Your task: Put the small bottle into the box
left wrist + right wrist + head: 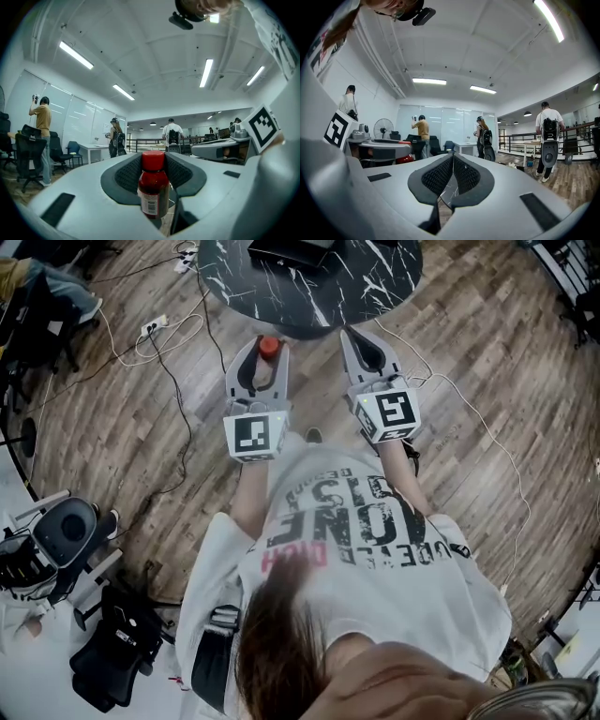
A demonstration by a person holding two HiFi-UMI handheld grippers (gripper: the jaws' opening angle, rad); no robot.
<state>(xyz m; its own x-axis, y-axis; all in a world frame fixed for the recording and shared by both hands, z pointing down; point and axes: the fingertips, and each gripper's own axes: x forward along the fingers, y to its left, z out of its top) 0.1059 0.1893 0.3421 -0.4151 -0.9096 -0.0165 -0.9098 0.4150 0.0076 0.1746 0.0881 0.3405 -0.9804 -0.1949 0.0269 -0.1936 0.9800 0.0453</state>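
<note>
A small dark-red bottle (153, 187) with a red cap (269, 346) stands upright between the pads of my left gripper (266, 351), which is shut on it. In the left gripper view the bottle fills the gap between the black pads of the left gripper (153, 164). My right gripper (361, 336) is beside it on the right, shut with nothing in it; in its own view the pads of the right gripper (452, 159) meet. Both are held just short of the round black marble table (356, 282). A dark box-like thing (289, 251) lies on the table's far part, cut off by the frame.
White and black cables and a power strip (155, 326) trail over the wooden floor to the left. An office chair (64, 531) and bags stand at the lower left. Several people (423, 133) stand farther off in the room, and there is a railing (140, 143).
</note>
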